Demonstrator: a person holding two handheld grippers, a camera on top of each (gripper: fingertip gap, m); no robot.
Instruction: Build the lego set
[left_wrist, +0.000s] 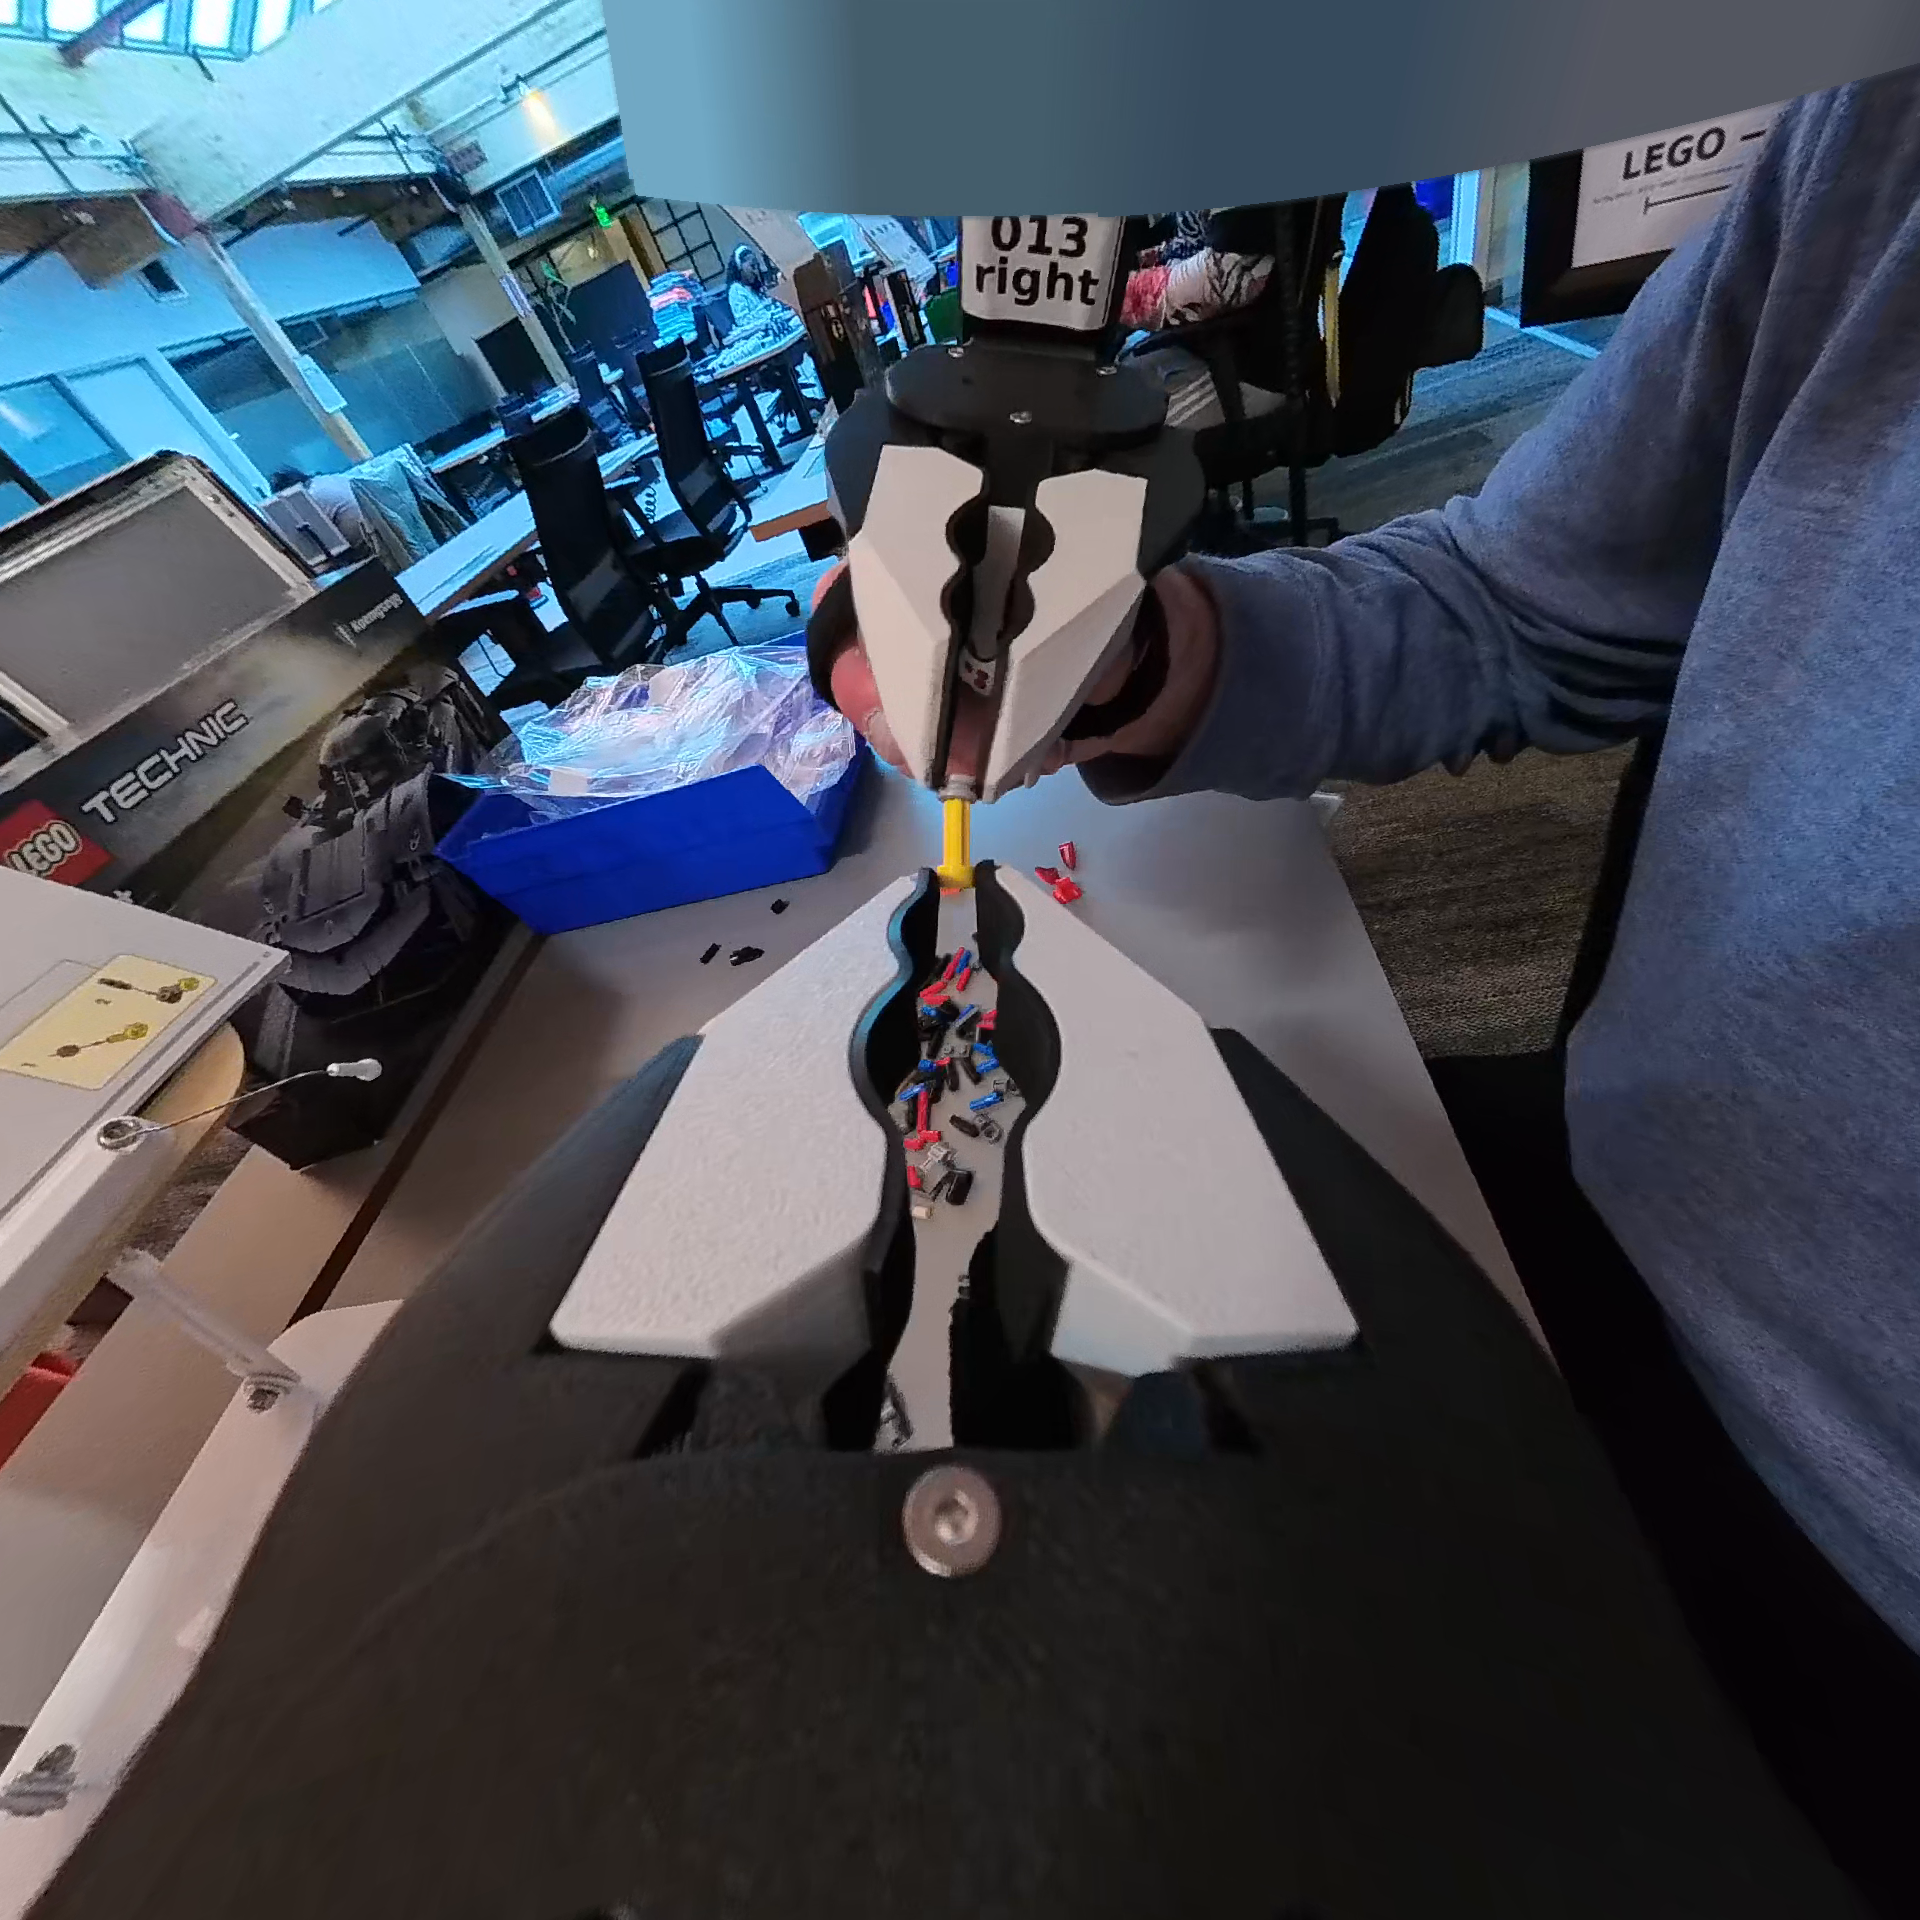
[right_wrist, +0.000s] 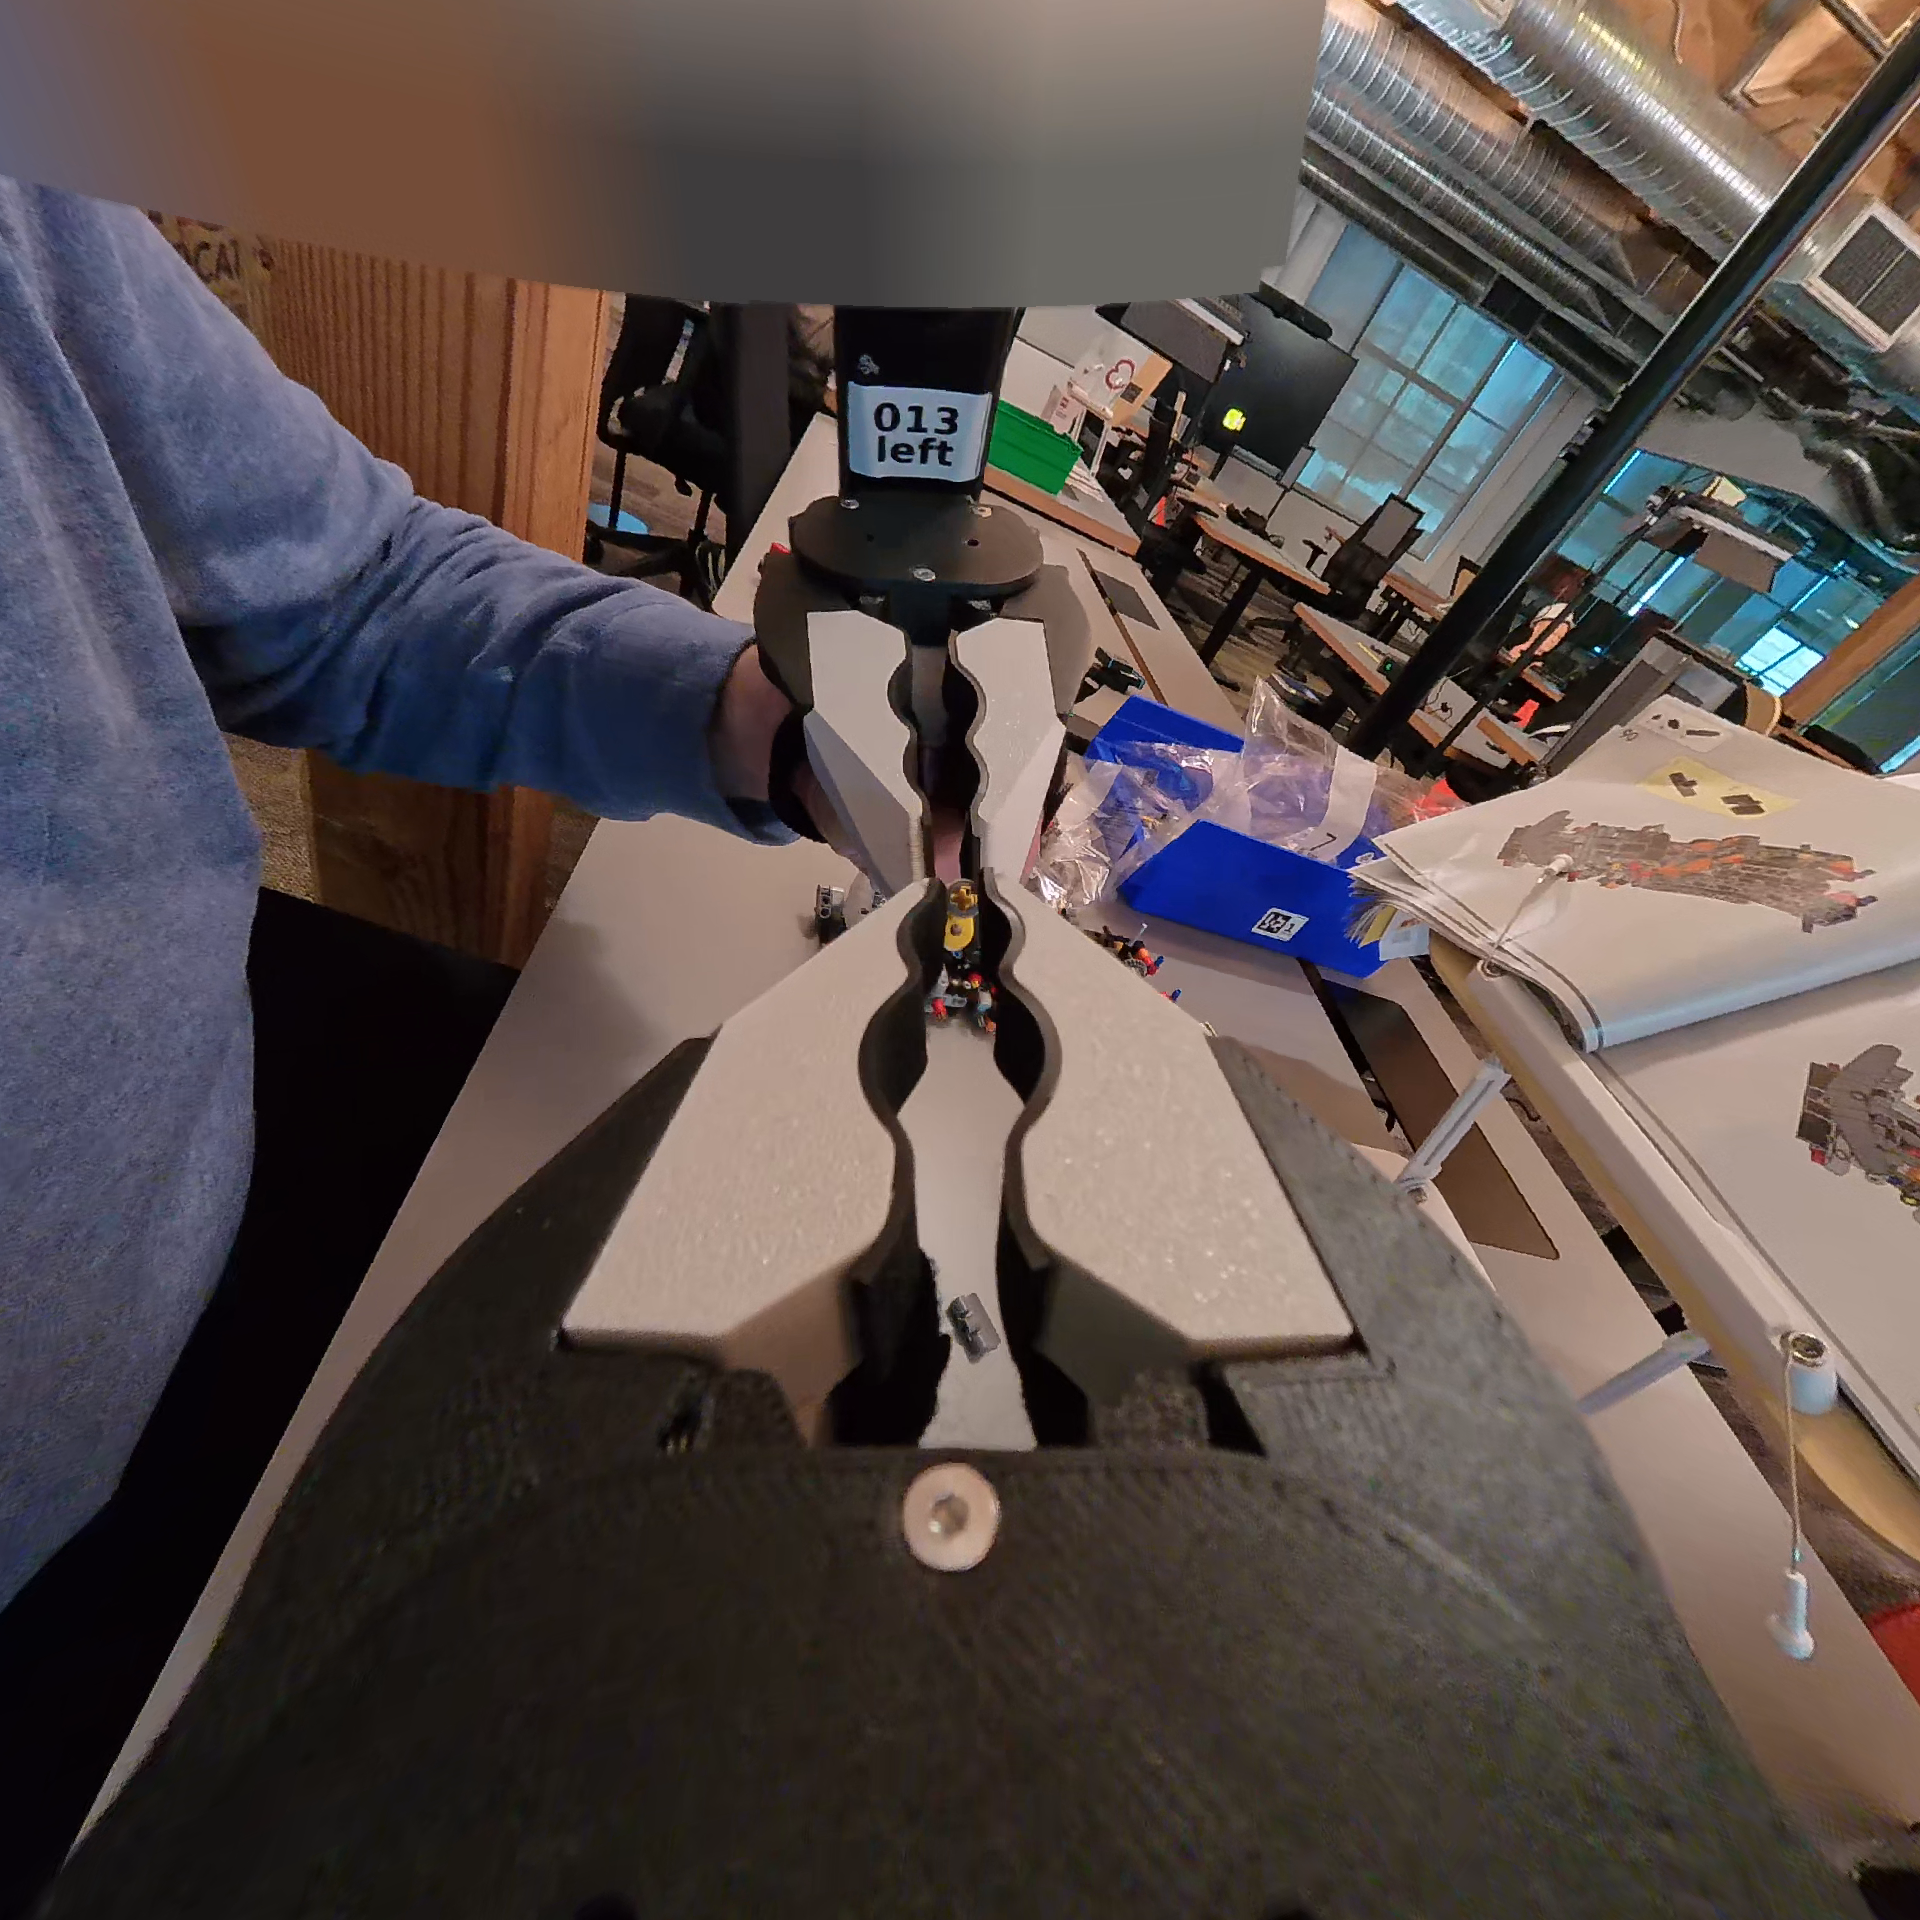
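Observation:
A short yellow axle piece (left_wrist: 954, 836) is held in the air between the two grippers, which face each other tip to tip. My left gripper (left_wrist: 956, 881) is shut on its wider yellow base. My right gripper (left_wrist: 960, 781) is shut on its far end, where a small grey part sits. In the right wrist view the yellow piece (right_wrist: 961, 914) shows end-on between my right gripper's tips (right_wrist: 961, 891), with a dark part just below it, and the left gripper (right_wrist: 948, 847) is right behind it. A pile of small red, blue and black pins (left_wrist: 956, 1070) lies on the white table (left_wrist: 1195, 914) below.
A blue bin (left_wrist: 665, 842) with clear plastic bags stands at the back left, next to a dark grey built model (left_wrist: 364, 831) and the set's box (left_wrist: 156, 769). An open instruction booklet (right_wrist: 1662, 904) lies on a stand. Red pieces (left_wrist: 1062, 875) lie behind the grippers. A person's blue sleeve (left_wrist: 1558, 623) reaches in. Less than 4 cm separates the two grippers' tips.

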